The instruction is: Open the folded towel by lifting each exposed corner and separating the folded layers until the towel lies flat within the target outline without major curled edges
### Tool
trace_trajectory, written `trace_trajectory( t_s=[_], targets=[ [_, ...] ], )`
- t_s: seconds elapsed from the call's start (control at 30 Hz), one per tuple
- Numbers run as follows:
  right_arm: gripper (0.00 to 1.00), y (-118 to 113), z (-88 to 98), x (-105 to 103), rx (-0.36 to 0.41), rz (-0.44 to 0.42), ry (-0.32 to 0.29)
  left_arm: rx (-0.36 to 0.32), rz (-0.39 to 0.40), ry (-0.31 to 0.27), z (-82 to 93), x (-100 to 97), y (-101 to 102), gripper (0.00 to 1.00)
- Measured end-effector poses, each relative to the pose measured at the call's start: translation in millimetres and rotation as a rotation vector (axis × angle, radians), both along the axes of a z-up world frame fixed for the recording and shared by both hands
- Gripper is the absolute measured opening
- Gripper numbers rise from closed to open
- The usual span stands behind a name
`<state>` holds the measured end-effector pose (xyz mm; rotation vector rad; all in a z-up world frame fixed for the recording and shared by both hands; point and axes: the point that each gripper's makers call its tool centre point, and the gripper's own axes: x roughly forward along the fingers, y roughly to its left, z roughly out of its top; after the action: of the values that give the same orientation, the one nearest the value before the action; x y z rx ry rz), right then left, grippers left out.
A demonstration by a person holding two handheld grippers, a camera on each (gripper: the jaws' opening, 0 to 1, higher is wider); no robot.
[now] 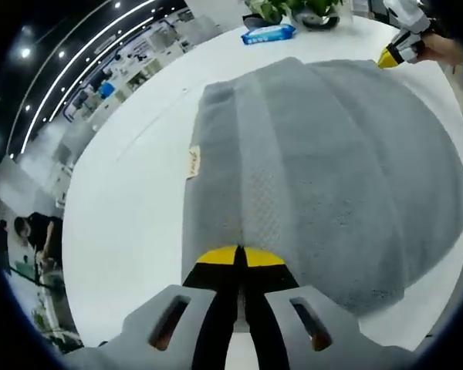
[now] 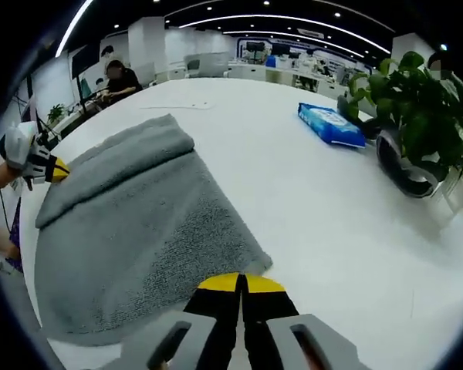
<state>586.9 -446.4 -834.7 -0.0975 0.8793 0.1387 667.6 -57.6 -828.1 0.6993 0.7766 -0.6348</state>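
A grey towel (image 1: 324,169) lies folded on the white table (image 1: 131,200), with a thicker folded band along its left side and a small tan label (image 1: 193,163) at that edge. My left gripper (image 1: 238,257) is shut, its yellow tips pinching the towel's near edge. In the right gripper view the towel (image 2: 131,231) spreads to the left, and my right gripper (image 2: 241,283) is shut at its near right corner. The right gripper (image 1: 395,52) also shows at the towel's far right corner. The left gripper (image 2: 52,169) shows at the towel's left edge.
A blue wipes pack (image 2: 330,123) and a potted plant (image 2: 417,116) stand on the table beyond the towel. The same wipes pack (image 1: 268,33) lies at the far table edge in the left gripper view. A seated person (image 2: 119,81) is behind the table, with office desks around.
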Motion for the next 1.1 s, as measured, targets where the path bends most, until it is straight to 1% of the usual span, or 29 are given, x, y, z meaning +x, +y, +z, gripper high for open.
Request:
trace_trajectory(
  t_s=[0.03,0.1,0.13,0.2,0.33,0.43,0.47,0.5,0.57,0.67,0.73,0.83,0.9,1.0,1.1],
  targets=[
    [0.0,-2,0.3,-1,-0.006,-0.006,0.002,0.003,0.005,-0.004,-0.1,-0.6,0,0.0],
    [0.0,-4,3.0,-4,0.008,-0.019,0.006,0.038,0.012,-0.017,-0.4,-2.3,-2,0.0],
    [0.01,-4,4.4,-5,0.018,-0.027,0.007,0.067,0.016,-0.015,-0.9,-3.5,-2,0.0],
    [0.02,-6,9.7,-8,0.028,-0.037,0.001,0.1,0.033,-0.002,-1.2,-7.4,-2,0.0],
    [0.02,-6,18.5,-12,0.025,-0.037,-0.015,0.126,0.092,0.012,-1.6,-16.8,-2,0.0],
    [0.01,-4,27.4,-13,0.031,-0.036,-0.036,0.118,0.129,0.024,-1.8,-27.7,-4,0.0],
    [0.01,-3,30.7,-14,0.034,-0.035,-0.043,0.107,0.151,0.034,-1.9,-32.2,-5,0.0],
    [0.01,-2,33.2,-14,0.037,-0.035,-0.048,0.083,0.19,0.052,-2.0,-38.4,-6,0.0],
    [0.01,0,37.5,-16,0.039,-0.033,-0.058,0.064,0.208,0.067,-1.9,-44.8,-9,0.0],
    [0.01,5,43.6,-19,0.043,-0.024,-0.074,0.011,0.276,0.105,-2.6,-56.2,-15,0.0],
    [0.01,10,46.4,-21,0.049,-0.018,-0.082,-0.009,0.307,0.119,-2.5,-61.1,-18,0.0],
    [0.0,20,47.3,-27,0.08,-0.012,-0.083,-0.009,0.324,0.127,-3.1,-66.5,-23,0.0],
    [0.0,28,44.7,-33,0.082,0.001,-0.074,-0.006,0.341,0.138,-3.5,-72.6,-27,0.0],
    [0.01,41,38.2,-43,0.101,0.025,-0.052,0.017,0.35,0.147,-3.9,-82.3,-34,0.0],
    [0.01,55,31.4,-54,0.112,0.051,-0.03,0.048,0.379,0.153,-4.8,-92.3,-42,0.0]
  ],
)
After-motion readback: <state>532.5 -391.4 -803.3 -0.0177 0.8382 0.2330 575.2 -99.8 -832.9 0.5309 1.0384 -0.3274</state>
